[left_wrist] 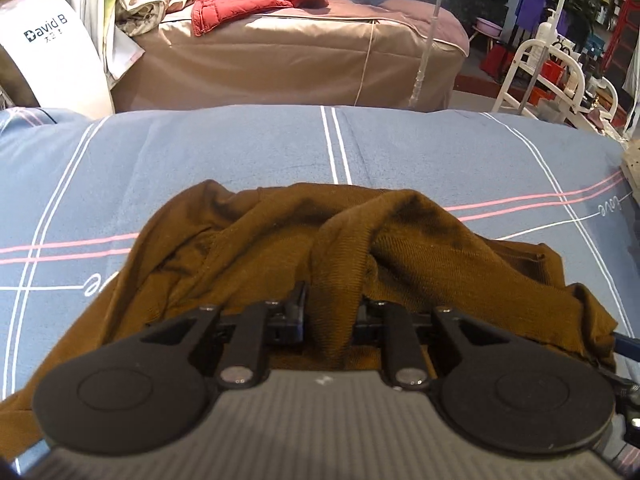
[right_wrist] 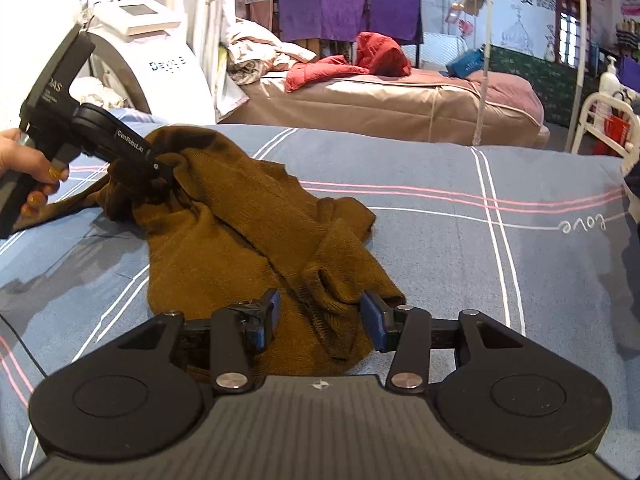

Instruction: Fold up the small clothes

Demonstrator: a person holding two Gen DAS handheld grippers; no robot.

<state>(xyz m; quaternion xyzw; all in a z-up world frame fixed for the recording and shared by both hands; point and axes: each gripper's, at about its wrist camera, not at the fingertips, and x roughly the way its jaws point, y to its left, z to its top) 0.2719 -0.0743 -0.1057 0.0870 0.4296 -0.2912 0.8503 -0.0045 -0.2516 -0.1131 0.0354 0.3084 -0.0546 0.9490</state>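
Observation:
A brown knit garment [right_wrist: 240,232] lies crumpled on the blue striped bed cover [right_wrist: 480,240]. In the left wrist view the same brown garment [left_wrist: 280,232] bunches up in front of the camera, and my left gripper [left_wrist: 330,316] is shut on a fold of it that rises between the jaws. From the right wrist view the left gripper [right_wrist: 166,176] shows at the garment's far left end, held by a person's hand [right_wrist: 28,168], lifting the cloth. My right gripper [right_wrist: 320,320] stands open over the near end, blue pads [right_wrist: 376,320] either side of a ribbed cuff.
A second bed [right_wrist: 380,100] with a red jacket [right_wrist: 360,60] stands behind. A white machine [right_wrist: 152,40] is at the back left, a white rack [left_wrist: 552,76] at the right. A lamp pole [right_wrist: 484,80] stands beyond the bed's far edge.

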